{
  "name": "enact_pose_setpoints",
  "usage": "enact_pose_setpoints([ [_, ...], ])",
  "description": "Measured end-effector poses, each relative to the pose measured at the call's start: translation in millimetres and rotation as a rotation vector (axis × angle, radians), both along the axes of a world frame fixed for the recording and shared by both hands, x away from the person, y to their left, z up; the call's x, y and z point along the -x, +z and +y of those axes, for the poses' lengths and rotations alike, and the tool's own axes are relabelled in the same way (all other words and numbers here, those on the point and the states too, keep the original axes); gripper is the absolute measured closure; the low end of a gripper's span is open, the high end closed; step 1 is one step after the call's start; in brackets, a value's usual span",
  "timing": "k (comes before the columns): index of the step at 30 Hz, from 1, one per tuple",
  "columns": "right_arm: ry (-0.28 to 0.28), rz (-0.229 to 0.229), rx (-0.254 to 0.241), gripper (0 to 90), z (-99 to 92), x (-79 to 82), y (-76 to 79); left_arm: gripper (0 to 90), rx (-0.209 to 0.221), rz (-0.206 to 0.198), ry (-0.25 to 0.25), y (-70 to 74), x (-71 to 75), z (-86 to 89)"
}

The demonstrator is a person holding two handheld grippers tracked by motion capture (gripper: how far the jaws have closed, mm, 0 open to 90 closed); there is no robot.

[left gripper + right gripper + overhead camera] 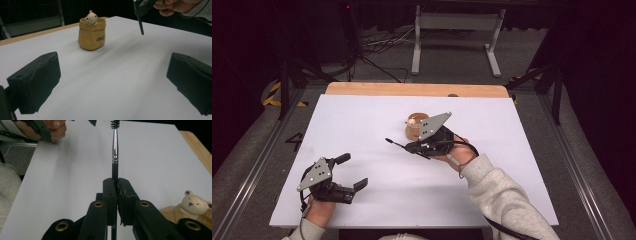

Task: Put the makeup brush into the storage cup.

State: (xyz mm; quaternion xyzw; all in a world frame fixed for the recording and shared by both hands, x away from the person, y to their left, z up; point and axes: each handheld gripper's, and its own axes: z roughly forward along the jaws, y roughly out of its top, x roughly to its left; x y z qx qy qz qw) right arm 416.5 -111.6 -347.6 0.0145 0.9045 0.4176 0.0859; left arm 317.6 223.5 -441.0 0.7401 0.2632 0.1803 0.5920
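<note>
You are working at a big white tabletop (pixel 362 115) with a wooden strip along its far edge. Both your hands are holding tongs over it.

Your left tongs (pixel 351 172) are sitting low near the front left corner. Their jaws are standing wide apart with nothing between them. They are pointing toward the pot, so they look ready to help, but that is only my guess.

Your right tongs (pixel 115 185) are squeezing tight on a thin black brush (pixel 114 157). You are holding it by its back end, so the long stem and the bristly tip are sticking out in front, up off the tabletop. The tip is pointing toward the left side, away from the pot. Held like this, the bristle end is free to reach things.

A little tan pot (pixel 91 35), shaped like a sack, is standing near the middle, just behind your right hand (pixel 457 152). A tiny cream bear (pixel 91 18) is peeking over its rim. There is dark curly writing on the front of the pot, but it is too small to read for sure.
</note>
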Motion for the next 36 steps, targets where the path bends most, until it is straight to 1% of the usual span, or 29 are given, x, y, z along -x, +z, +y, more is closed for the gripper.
enact_pose_setpoints([
  [3, -0.017, 0.010, -0.067, 85.2, -4.9, -0.7, 2.2, 0.0, 0.000, -0.001, 0.001, -0.1, 0.0, -0.1],
  [4, -0.017, 0.010, -0.067, 85.2, -4.9, -0.7, 2.2, 0.0, 0.001, -0.001, 0.001, -0.2, 0.0, -0.1],
  [5, -0.025, 0.023, -0.096, 85.2, -7.4, -1.3, 3.1, 0.0, 0.001, -0.001, 0.001, -0.2, 0.0, -0.1],
  [7, -0.026, 0.029, -0.129, 85.2, -10.0, -2.6, 4.0, 0.0, 0.001, 0.000, 0.001, -0.2, -0.1, -0.1],
  [9, -0.039, 0.036, -0.161, 85.2, -12.5, -2.8, 5.4, 0.0, 0.001, 0.000, 0.000, -0.4, -0.1, -0.2],
  [11, -0.050, 0.023, -0.190, 85.2, -15.0, -2.8, 7.8, 0.0, 0.001, 0.001, 0.001, -0.4, -0.1, -0.3],
  [12, -0.050, 0.023, -0.190, 85.2, -15.0, -2.8, 7.8, 0.0, 0.001, 0.001, 0.001, -0.4, -0.1, -0.3],
  [17, -0.083, 0.015, -0.275, 85.2, -21.4, -4.0, 12.5, 0.0, 0.001, 0.001, 0.000, -0.5, -0.1, -0.5],
  [18, -0.083, 0.015, -0.275, 85.2, -21.4, -4.0, 12.5, 0.0, 0.001, 0.002, 0.000, -0.5, -0.1, -0.5],
  [22, -0.104, 0.023, -0.333, 85.2, -25.1, -6.0, 14.1, 0.0, 0.001, 0.002, 0.001, -0.5, -0.1, -0.4],
  [26, -0.130, 0.012, -0.380, 85.2, -28.2, -8.0, 15.9, 0.0, 0.000, 0.004, 0.001, -0.7, -0.4, 0.2],
  [27, -0.130, 0.012, -0.380, 85.2, -28.2, -8.0, 15.9, 0.0, 0.000, 0.004, 0.001, -0.7, -0.4, 0.2],
  [32, -0.158, 0.002, -0.422, 85.2, -30.1, -9.0, 16.9, 0.0, 0.002, 0.003, 0.002, -0.9, -0.4, 0.0],
  [33, -0.173, -0.006, -0.436, 85.2, -30.6, -9.1, 17.4, 0.0, 0.001, 0.004, 0.001, -0.9, -0.4, 0.1],
  [35, -0.176, -0.008, -0.441, 85.2, -30.7, -9.4, 17.6, 0.0, -0.001, 0.005, 0.000, -0.8, -0.5, 0.2],
  [36, -0.191, -0.014, -0.457, 85.2, -31.6, -10.1, 18.2, 0.0, -0.002, 0.004, 0.002, -0.8, -0.5, 0.5],
])
